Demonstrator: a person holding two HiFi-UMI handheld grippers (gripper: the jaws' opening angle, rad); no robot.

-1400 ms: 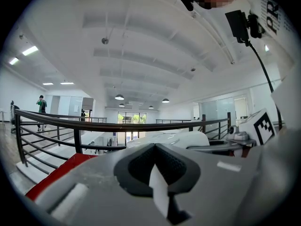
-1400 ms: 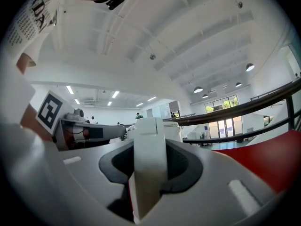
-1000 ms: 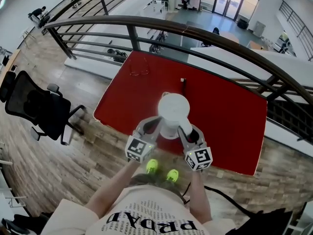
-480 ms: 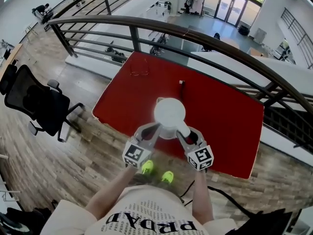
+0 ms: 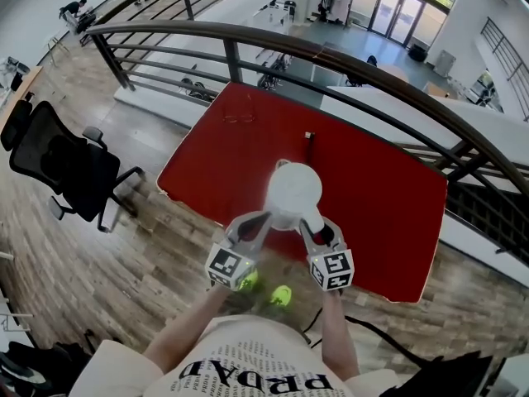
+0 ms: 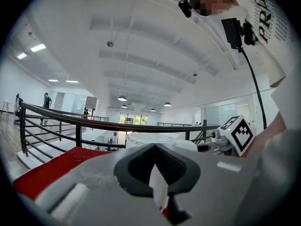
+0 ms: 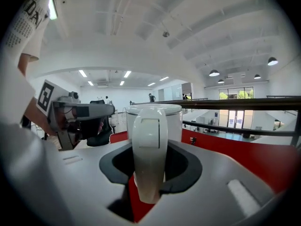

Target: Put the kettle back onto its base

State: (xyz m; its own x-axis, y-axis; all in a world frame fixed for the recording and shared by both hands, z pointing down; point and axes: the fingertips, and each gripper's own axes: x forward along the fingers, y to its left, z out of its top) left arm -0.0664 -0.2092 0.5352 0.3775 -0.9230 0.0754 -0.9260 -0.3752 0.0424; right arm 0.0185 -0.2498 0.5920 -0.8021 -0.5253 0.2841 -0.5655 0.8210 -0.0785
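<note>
A white kettle point(image 5: 294, 192) with a round lid is held over the red table point(image 5: 380, 213), near its front edge. My right gripper point(image 5: 311, 221) is shut on the kettle's handle point(image 7: 149, 145), which stands upright between the dark pads in the right gripper view. My left gripper point(image 5: 265, 217) sits just left of the kettle body, and its pads point(image 6: 141, 166) meet in the left gripper view with only a thin white edge showing between them. The kettle's rim point(image 6: 155, 138) shows just beyond those jaws. I cannot make out the kettle's base; the kettle hides the table under it.
A small dark object point(image 5: 309, 136) stands on the table behind the kettle, and a pair of glasses point(image 5: 237, 114) lies at the far left corner. A dark railing point(image 5: 331, 56) runs behind the table. A black office chair point(image 5: 66, 168) stands on the wood floor to the left.
The left gripper has drifted a little back towards the person. The kettle stays in the right gripper at about the same place over the table.
</note>
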